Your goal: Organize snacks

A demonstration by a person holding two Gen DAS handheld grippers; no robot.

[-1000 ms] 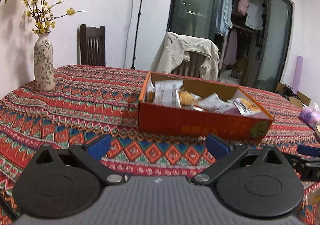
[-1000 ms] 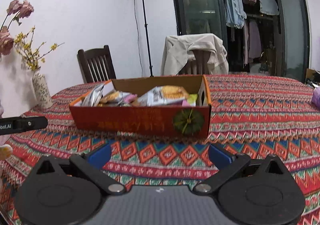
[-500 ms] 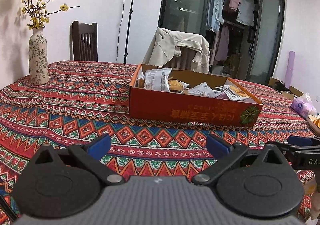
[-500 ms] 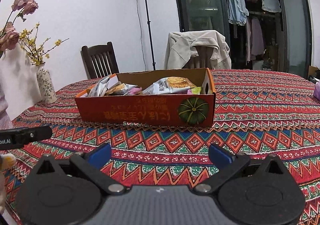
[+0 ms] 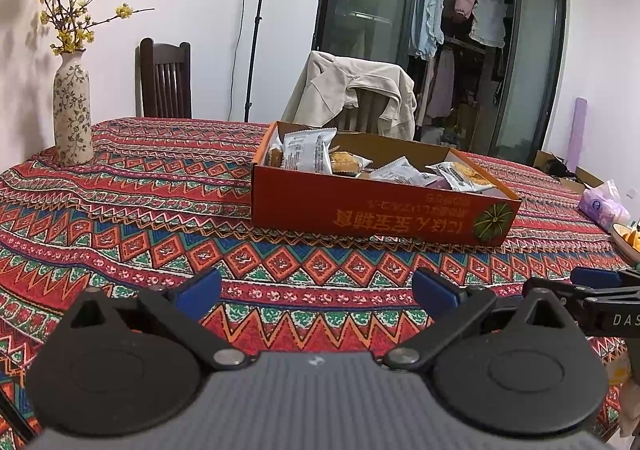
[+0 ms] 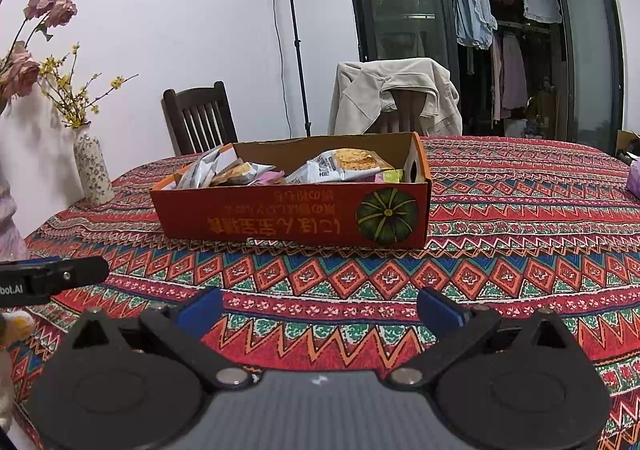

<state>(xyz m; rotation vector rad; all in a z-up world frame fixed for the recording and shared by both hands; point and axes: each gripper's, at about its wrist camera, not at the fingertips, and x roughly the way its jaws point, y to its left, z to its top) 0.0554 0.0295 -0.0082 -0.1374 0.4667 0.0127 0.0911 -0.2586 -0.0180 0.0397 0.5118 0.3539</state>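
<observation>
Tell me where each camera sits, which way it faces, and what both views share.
Left wrist: on the left gripper low over the tablecloth, facing the snack box from its left; its own open fingers and the right gripper's tip show.
Right wrist: on the right gripper, facing the box's pumpkin-print end; its open fingers and the left gripper's tip show.
Shared: box, flower vase, jacket-draped chair, wardrobe.

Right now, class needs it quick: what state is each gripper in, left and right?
Left gripper: open, holding nothing, above the tablecloth.
Right gripper: open, holding nothing, facing the snack box.
</observation>
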